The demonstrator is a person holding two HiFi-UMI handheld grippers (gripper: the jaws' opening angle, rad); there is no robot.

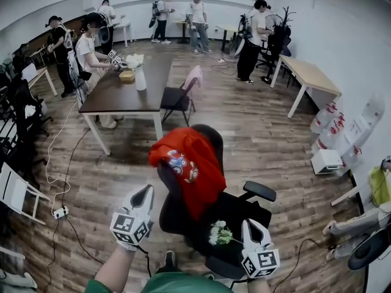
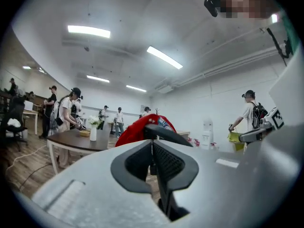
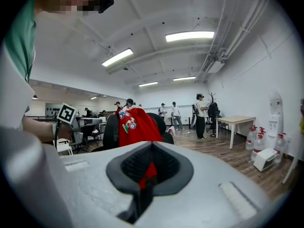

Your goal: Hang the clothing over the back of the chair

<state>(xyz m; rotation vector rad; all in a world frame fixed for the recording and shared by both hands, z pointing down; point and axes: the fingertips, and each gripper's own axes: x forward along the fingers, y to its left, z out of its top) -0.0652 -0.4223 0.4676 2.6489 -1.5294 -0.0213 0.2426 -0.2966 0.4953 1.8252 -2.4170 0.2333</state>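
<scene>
We see a bright, evenly lit room under white ceiling strip lights (image 2: 164, 57), which are blown out to glare. Shadows on the wooden floor (image 1: 263, 145) are soft. Edges bow and darken. Up close, the left gripper (image 2: 153, 146) and right gripper (image 3: 148, 151) look out of focus.

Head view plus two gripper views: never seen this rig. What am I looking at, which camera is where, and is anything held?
There is no robot here: a person holds a two-jaw gripper in each hand. The head view comes from a camera on their head, looking down at the left gripper and right gripper. The marker cubes are part of the grippers. Each gripper view looks along its own jaws. A red garment is draped over the back of a black office chair. The left jaws are shut on nothing. The right jaws show a narrow gap with red visible through it, but that gripper sits clear of the cloth, so neither holds anything.
</scene>
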